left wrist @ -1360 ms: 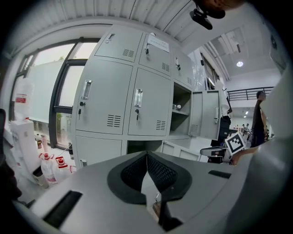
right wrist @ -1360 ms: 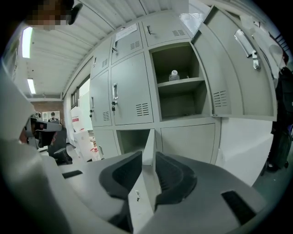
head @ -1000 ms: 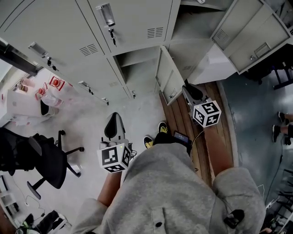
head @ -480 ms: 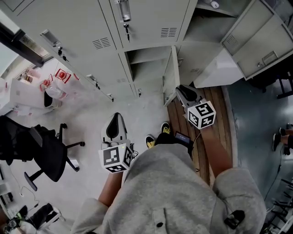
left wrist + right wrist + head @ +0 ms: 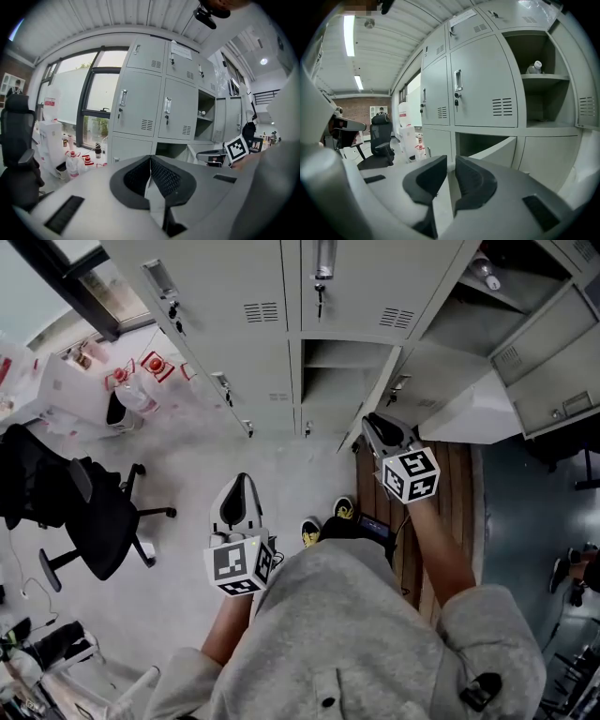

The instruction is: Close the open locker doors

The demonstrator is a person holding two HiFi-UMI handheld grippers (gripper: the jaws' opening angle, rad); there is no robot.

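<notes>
A grey bank of lockers (image 5: pixel 234 296) runs along the top of the head view. One bottom compartment (image 5: pixel 333 381) stands open, and its door (image 5: pixel 380 399) hangs partly swung out. My right gripper (image 5: pixel 370 423) is right at that door's outer face, jaws together with only a thin slit and nothing held. In the right gripper view the door (image 5: pixel 499 149) juts out just past the fingertips. An upper compartment (image 5: pixel 539 79) is also open, with a small bottle (image 5: pixel 536 67) on its shelf and its door (image 5: pixel 553 362) swung wide. My left gripper (image 5: pixel 236 486) hangs lower left, shut and empty.
A black office chair (image 5: pixel 94 512) stands at the left. White boxes and bottles (image 5: pixel 122 390) sit by the window wall. A wooden platform (image 5: pixel 450 512) lies under the right lockers. Another person's feet (image 5: pixel 577 568) show at the far right.
The bottom locker door has swung from wide open to partly closed, with my right gripper moving along with it toward the lockers. The head view has shifted left. The left gripper has barely moved.
</notes>
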